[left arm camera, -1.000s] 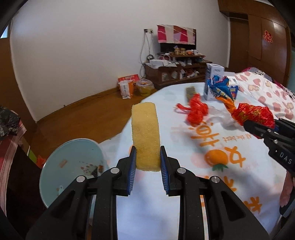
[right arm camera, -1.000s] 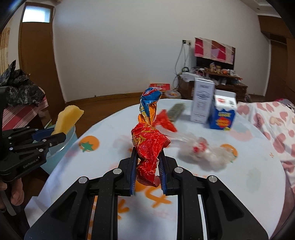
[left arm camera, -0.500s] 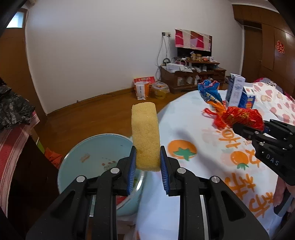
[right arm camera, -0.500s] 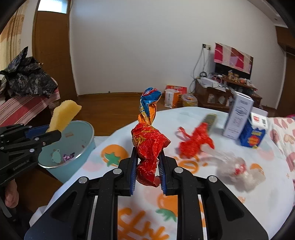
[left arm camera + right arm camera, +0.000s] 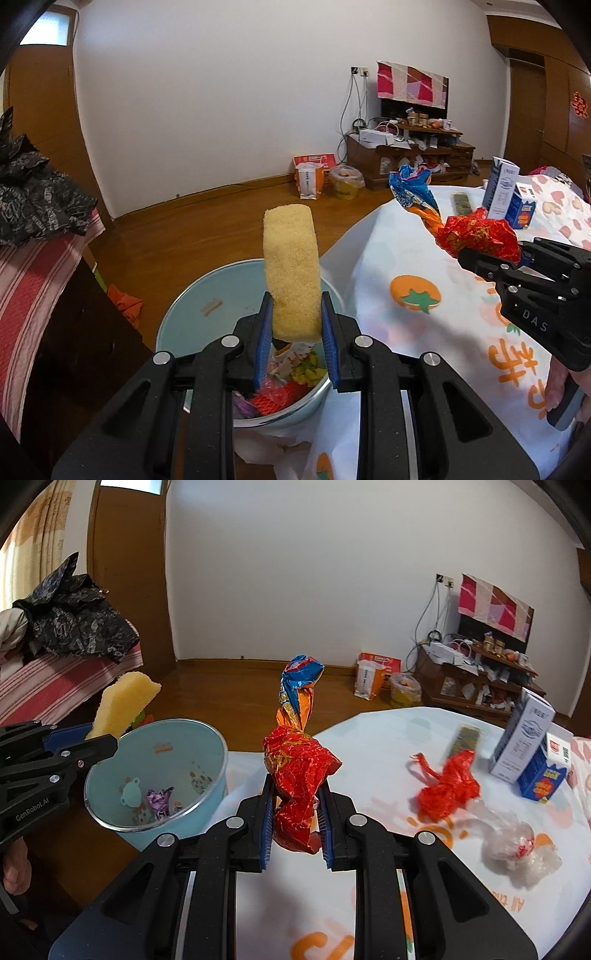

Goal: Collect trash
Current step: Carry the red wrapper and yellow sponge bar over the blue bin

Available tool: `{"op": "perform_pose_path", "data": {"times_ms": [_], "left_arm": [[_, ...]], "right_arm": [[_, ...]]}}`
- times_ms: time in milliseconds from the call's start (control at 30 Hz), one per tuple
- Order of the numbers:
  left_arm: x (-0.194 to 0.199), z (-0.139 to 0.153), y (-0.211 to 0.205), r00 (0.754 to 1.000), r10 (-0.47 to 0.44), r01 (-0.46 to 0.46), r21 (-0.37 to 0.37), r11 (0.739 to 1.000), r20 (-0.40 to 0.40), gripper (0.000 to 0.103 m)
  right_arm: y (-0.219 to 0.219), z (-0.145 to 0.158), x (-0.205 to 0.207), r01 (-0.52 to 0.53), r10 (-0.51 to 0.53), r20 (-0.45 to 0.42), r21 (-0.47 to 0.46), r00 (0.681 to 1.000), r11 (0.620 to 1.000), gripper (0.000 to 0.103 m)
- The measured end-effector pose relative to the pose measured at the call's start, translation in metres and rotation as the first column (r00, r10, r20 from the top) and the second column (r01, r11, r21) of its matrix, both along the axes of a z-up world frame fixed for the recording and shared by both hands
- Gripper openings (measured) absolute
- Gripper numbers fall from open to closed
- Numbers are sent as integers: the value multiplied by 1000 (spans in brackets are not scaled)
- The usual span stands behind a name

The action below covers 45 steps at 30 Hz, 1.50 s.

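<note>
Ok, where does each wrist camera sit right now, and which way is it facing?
Left wrist: on the left gripper, looking along its fingers, clamped on a yellow rectangular sponge, down into the pale blue round bin; the right gripper and a hand show at right.
Right wrist: on the right gripper, clamped on a crumpled red foil wrapper, facing the white orange-print tablecloth; the left gripper shows at left.
Shared: bin, sponge, wrapper, tablecloth.
</note>
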State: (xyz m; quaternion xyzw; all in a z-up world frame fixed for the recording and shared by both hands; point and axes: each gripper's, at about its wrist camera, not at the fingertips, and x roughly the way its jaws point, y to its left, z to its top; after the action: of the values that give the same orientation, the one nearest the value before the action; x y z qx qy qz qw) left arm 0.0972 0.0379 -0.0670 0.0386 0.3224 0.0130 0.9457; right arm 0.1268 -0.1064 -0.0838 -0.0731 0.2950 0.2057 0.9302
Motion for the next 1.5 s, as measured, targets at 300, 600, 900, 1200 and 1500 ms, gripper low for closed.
{"op": "perform_pose_path", "data": {"times_ms": [300,600,900,1200,1500], "left_arm": [[-3,-2,22,999,39,-39,2,999,-4,25],[-7,-5,43,997,82,-82,3,997,-14,25],[-11,-6,59,993,117,-117,-3,993,-18,25],[-13,-7,72,989,149,-149,-14,989,-24,25],[-14,-8,79,985,173,-174,-24,984,-28,25]], "right_arm": [[24,-1,3,-44,44,-5,-10,999,999,22],[43,-3,4,-83,83,-13,-22,996,996,22],[65,-4,5,-125,125,-18,-37,992,991,22],[82,-6,3,-157,155,-24,-49,988,986,22],[90,-7,2,-179,177,-26,-58,984,982,22]]}}
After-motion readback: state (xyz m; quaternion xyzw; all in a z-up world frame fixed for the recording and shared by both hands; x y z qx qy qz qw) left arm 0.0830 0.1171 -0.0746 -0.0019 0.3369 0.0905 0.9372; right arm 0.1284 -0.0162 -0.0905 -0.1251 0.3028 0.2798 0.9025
